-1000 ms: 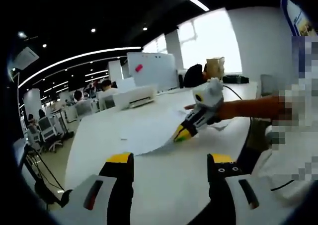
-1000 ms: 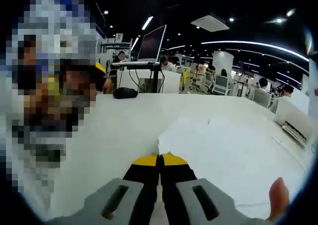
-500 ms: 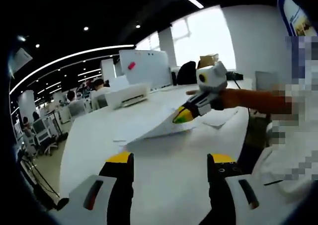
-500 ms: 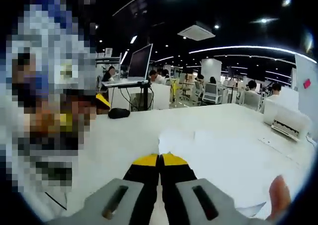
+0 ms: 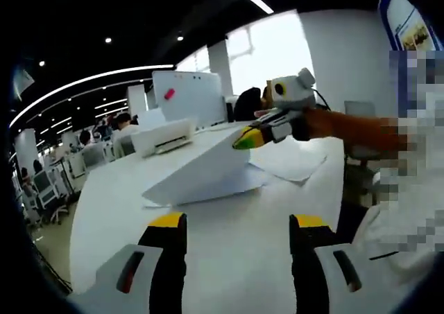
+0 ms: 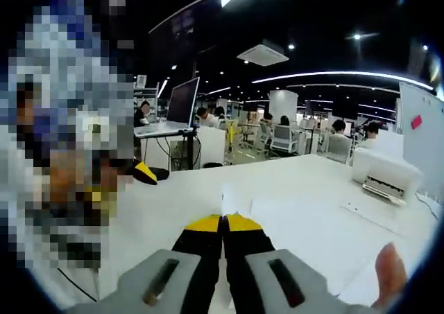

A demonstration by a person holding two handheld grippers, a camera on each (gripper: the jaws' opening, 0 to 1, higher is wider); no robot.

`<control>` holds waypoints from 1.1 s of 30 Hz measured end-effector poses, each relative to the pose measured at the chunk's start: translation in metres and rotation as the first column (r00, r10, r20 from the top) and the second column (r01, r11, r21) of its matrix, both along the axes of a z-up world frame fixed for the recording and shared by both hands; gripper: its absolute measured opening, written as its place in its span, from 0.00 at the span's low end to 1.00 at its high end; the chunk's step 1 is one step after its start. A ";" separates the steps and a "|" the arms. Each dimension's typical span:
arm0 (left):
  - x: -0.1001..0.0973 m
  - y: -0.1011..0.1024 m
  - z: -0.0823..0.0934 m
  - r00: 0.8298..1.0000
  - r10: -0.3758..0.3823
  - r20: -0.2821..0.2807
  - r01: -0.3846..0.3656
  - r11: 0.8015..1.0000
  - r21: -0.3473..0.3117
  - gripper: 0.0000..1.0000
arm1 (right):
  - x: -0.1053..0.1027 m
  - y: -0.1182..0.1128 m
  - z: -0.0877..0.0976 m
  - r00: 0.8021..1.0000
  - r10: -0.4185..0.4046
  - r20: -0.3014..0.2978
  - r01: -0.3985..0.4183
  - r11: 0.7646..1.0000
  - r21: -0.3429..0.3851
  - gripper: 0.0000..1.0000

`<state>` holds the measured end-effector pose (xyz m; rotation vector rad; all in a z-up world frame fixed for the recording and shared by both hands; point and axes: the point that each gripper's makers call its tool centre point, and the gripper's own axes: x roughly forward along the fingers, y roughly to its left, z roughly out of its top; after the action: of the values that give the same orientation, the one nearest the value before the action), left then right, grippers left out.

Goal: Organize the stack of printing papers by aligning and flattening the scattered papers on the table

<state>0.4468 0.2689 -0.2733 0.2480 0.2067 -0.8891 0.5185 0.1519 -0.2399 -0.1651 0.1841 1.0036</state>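
**Lifting one corner of a limp paper stack**

Spreading widest across both views is the white table (image 5: 229,258), with a printer (image 6: 383,175) standing well back on it. On the table lies the paper stack (image 5: 201,172), its near corner raised off the surface so the sheets slope up like a ramp, while a separate loose sheet (image 5: 288,163) lies flat just beyond. The right gripper (image 5: 248,139) has its jaws pressed together on that raised corner, as the left gripper view shows from the side; in the right gripper view the same jaws meet tip to tip with the paper edge (image 6: 223,202) rising between them. The left gripper (image 5: 232,224) hangs above bare table with its jaws spread wide apart, holding nothing.

Judging from the sag, these sheets are light, thin and floppy, and probably slide easily over each other, so a pinch at one corner will likely fan them. A better hold would seem to be along an edge, with the free gripper pressing or squaring the opposite side. A hard tug could crease or tear the corner.
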 end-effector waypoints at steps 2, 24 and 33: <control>-0.001 0.004 0.001 1.000 0.006 0.005 -0.006 1.000 -0.005 0.63 | 0.001 -0.005 0.010 1.000 -0.015 -0.011 0.015 1.000 0.019 0.00; 0.002 0.002 0.012 1.000 0.012 0.016 -0.011 0.999 -0.030 0.63 | -0.012 -0.024 0.100 0.996 -0.008 0.091 -0.001 0.996 0.090 0.00; 0.002 0.003 0.016 1.000 0.011 0.022 -0.010 0.999 -0.030 0.63 | -0.021 -0.018 0.126 0.991 0.012 0.133 -0.026 0.994 0.103 0.00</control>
<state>0.4487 0.2716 -0.2576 0.2285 0.1735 -0.8779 0.4972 0.1340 -0.1138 -0.1375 0.0092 1.0149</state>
